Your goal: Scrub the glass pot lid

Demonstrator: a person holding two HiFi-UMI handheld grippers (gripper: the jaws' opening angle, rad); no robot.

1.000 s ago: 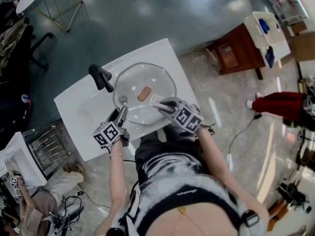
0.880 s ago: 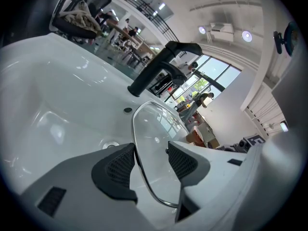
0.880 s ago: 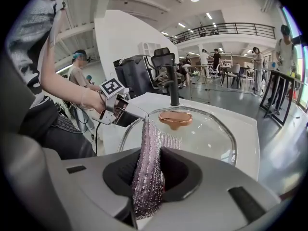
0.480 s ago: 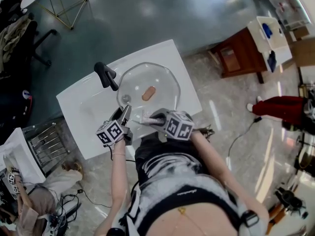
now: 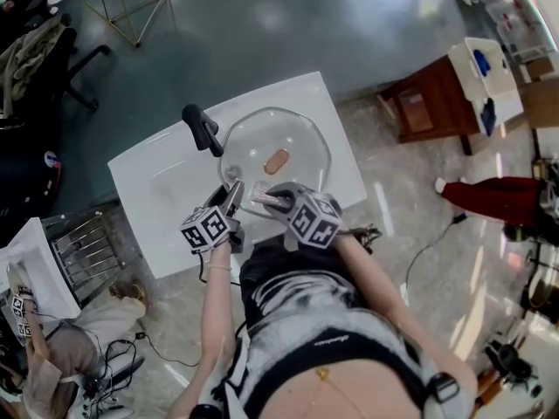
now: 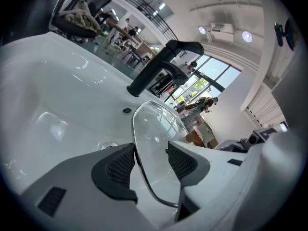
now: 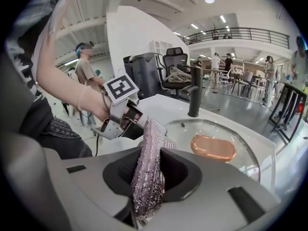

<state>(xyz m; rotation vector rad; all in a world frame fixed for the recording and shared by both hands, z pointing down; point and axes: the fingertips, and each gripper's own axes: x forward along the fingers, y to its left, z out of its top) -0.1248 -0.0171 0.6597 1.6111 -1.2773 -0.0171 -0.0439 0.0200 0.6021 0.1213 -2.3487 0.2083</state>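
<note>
The glass pot lid [image 5: 297, 142], with a copper handle [image 5: 277, 161], lies over the round basin of the white sink [image 5: 157, 190]. My left gripper [image 5: 234, 195] is shut on the lid's near rim; in the left gripper view the steel rim [image 6: 144, 177] runs between the two dark pads. My right gripper [image 5: 267, 195] is shut on a silvery-pink scrub cloth [image 7: 151, 138], which stands up between its jaws. The cloth rests at the lid's near edge, right beside the left gripper [image 7: 126, 120]. The right gripper view shows the lid [image 7: 192, 129] and its handle [image 7: 213, 147] ahead.
A black faucet [image 5: 203, 129] stands at the back left of the basin, close to the lid. A metal rack [image 5: 87, 256] sits on the floor to the left and a wooden cabinet [image 5: 428, 103] to the right. The person's body is against the sink's front edge.
The right gripper has slid left along the lid's near edge with the cloth, ending next to the left gripper. The left gripper has kept its hold in place.
</note>
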